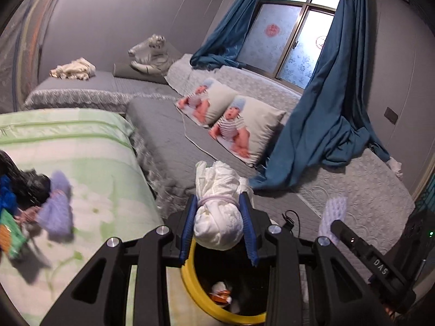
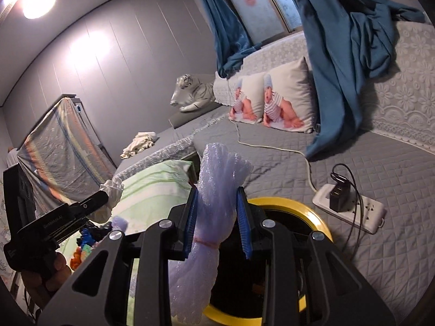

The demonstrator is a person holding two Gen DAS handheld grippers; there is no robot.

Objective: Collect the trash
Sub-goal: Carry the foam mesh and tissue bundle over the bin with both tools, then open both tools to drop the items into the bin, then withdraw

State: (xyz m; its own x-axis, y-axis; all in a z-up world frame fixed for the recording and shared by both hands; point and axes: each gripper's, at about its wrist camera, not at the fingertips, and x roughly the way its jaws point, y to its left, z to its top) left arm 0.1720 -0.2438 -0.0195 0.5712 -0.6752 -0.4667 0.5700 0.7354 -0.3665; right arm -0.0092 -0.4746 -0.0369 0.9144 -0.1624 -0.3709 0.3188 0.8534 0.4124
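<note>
My left gripper is shut on a rolled white diaper and holds it just above the open yellow-rimmed bin. The bin holds some orange and white scraps. My right gripper is shut on a roll of lilac bubble wrap tied with a pink band, over the same bin. The left gripper with the diaper shows at the left of the right wrist view. The bubble wrap shows at the right of the left wrist view.
A green and white blanket lies left of the bin, with a lilac scrap and colourful clutter on it. Grey beds, two baby-print pillows, blue curtains, a power strip with charger and a toy tiger lie beyond.
</note>
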